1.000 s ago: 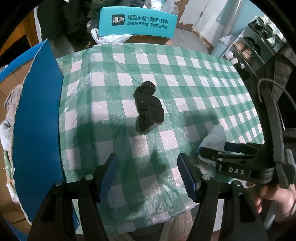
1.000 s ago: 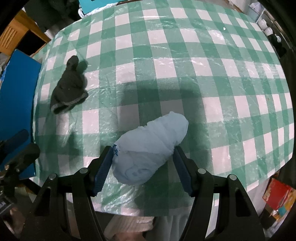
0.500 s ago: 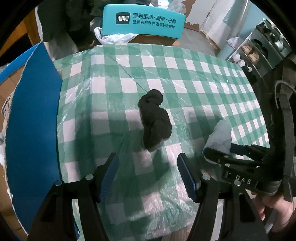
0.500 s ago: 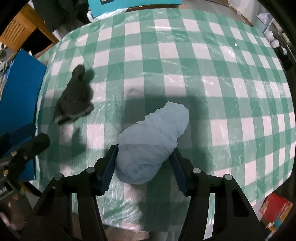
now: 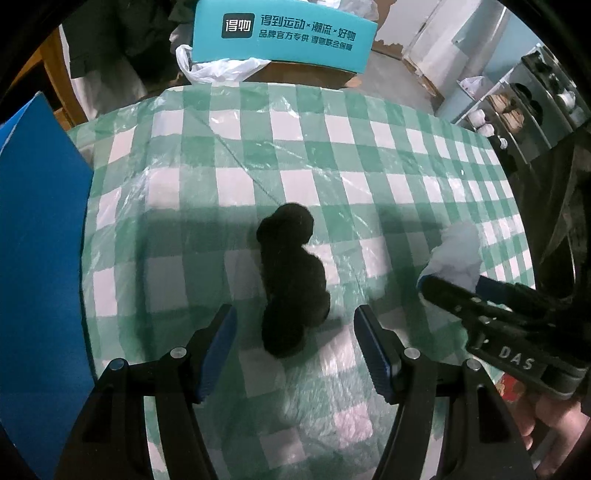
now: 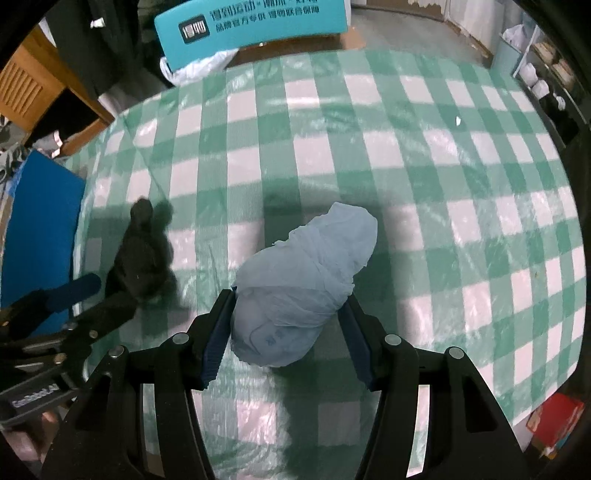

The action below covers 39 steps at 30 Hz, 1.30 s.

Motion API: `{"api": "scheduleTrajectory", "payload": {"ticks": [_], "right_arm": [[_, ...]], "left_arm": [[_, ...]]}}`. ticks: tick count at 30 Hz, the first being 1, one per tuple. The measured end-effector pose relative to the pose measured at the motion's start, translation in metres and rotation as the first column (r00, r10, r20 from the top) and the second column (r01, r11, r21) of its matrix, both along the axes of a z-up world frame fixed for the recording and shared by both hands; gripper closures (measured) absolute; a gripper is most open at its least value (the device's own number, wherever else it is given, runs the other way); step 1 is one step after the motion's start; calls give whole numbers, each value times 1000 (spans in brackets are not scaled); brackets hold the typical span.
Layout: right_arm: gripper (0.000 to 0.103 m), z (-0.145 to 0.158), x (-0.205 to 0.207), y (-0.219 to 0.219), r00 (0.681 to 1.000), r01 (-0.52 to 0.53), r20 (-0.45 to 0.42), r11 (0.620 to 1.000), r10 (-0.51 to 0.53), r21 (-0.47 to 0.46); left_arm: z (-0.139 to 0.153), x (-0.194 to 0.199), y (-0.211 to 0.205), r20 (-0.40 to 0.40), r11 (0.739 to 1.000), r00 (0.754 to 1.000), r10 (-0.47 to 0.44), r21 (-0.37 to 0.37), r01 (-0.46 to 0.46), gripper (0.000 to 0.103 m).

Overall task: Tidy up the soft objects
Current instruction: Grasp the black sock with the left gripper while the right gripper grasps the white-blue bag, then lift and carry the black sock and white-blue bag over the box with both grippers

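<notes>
Two soft things are lying on the table [image 5: 369, 155], which is wearing a green-and-white checked cloth under clear plastic: one black bundle [image 5: 291, 277] and one pale blue bundle [image 6: 303, 288]. The left claw [image 5: 293, 332] is hanging over the near end of the black bundle with its jaws standing wide, a clear gap showing between each blue pad and the dark fabric, so it is gripping nothing. The right claw [image 6: 288, 321] is closing on the pale blue bundle: both of its pads are pressing against the near, fatter end of that bundle, while the far end is sticking out beyond the fingertips over the cloth. In the left wrist view the same pale bundle is peeking out to the right of the black one, the two lying near each other but apart. One teal box [image 5: 284, 33] with white print is sitting beyond the far edge of the table, and one blue panel [image 5: 40, 258] is standing along its left side.
</notes>
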State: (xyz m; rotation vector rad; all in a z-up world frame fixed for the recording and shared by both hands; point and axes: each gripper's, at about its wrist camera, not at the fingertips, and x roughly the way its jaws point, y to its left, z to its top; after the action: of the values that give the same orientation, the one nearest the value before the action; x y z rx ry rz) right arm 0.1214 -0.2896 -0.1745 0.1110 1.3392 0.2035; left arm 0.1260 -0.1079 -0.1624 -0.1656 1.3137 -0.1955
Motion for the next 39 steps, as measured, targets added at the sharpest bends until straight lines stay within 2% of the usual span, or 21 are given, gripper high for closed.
{"api": "scheduleTrajectory", "payload": {"ticks": [7,16,18,21,30,39], "right_arm": [[45,17,16,-2,998,-17,60,1000,16,10],[45,18,14,6,997,-46,70,999,45,12],[45,18,14,5,997,-41,68,999,41,7],[45,15,13,3,998,-30,61,1000,29,8],[45,19,13,3,997,-35,70,999,34,15],[45,30,9,8,995,-47,90,999,45,19]], "left_arm": [[-6,12,-6,-3,1000,1000,-4,19,4,36],[-13,23,-17,-4,1000,1000,-6,31,6,37],[-16,25,-20,-10,999,1000,-21,42,21,51],[-18,26,-21,-22,999,999,-26,41,27,64],[-19,23,-20,-10,999,999,-33,37,33,67],[3,12,-23,28,997,997,-66,44,65,67]]}}
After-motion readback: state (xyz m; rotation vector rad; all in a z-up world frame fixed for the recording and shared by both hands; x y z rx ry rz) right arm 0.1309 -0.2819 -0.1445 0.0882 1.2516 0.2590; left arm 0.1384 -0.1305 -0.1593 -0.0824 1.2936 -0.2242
